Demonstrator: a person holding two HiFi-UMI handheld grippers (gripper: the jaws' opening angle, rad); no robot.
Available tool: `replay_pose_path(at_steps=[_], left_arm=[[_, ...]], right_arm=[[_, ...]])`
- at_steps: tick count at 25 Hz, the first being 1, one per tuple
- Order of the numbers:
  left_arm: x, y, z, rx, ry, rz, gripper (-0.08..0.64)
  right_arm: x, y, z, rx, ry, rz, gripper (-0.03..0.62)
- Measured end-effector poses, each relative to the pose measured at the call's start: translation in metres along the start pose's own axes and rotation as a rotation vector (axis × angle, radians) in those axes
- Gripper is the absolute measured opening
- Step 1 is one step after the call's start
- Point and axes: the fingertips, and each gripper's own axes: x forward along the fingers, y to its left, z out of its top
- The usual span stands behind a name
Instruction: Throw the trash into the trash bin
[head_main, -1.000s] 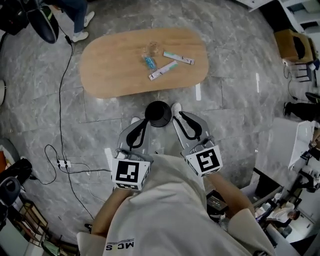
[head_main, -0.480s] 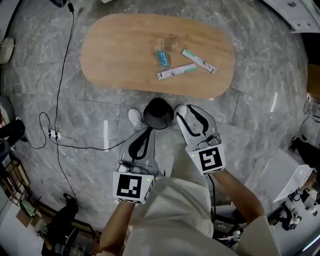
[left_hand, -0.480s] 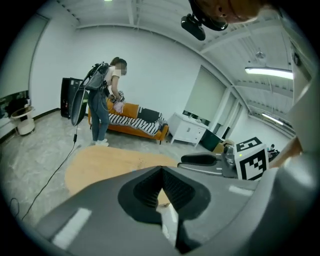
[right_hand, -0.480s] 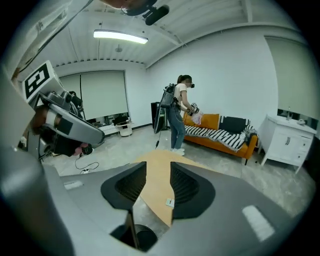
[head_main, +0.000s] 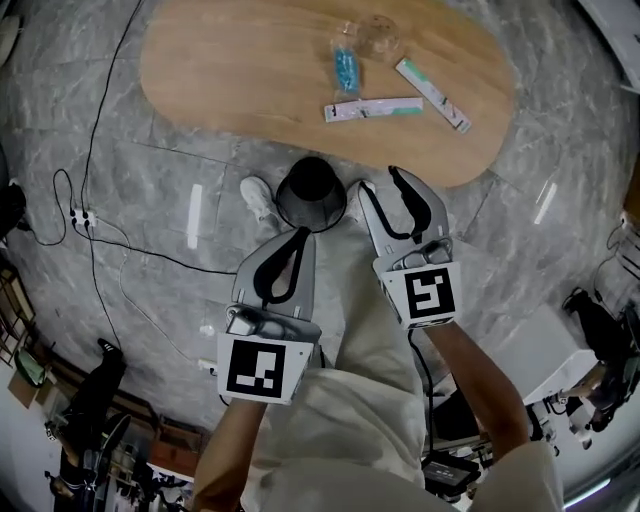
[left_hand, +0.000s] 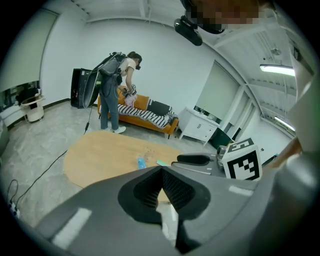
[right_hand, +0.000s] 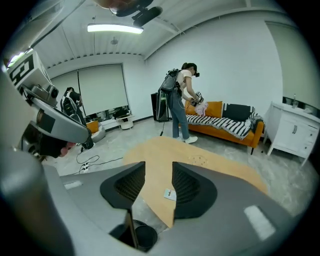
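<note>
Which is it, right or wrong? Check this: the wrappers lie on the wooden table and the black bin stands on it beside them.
Wrong about the bin. The wrappers lie on the wooden table, but the black bin stands on the floor by the table's near edge, as the head view shows.

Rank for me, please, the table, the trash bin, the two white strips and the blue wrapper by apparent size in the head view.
1. Table, by far.
2. Trash bin, by area.
3. Left white strip and right white strip: alike, so tied.
4. Blue wrapper, shortest.
</note>
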Motion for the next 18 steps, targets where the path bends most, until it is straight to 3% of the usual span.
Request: replay_pose_path(at_steps=[5,18], left_arm=[[0.021,0.019,-0.016,-0.035,0.012,0.029,0.0],[0.053,0.06,-0.054,-0.162,-0.007,0.085,0.0]], right_arm=[[0.032,-0.012,-0.033,0.002,0.082,-0.012,0.181],[0.128,-0.048,-0.072,-0.059,0.165,-0.041,0.17]])
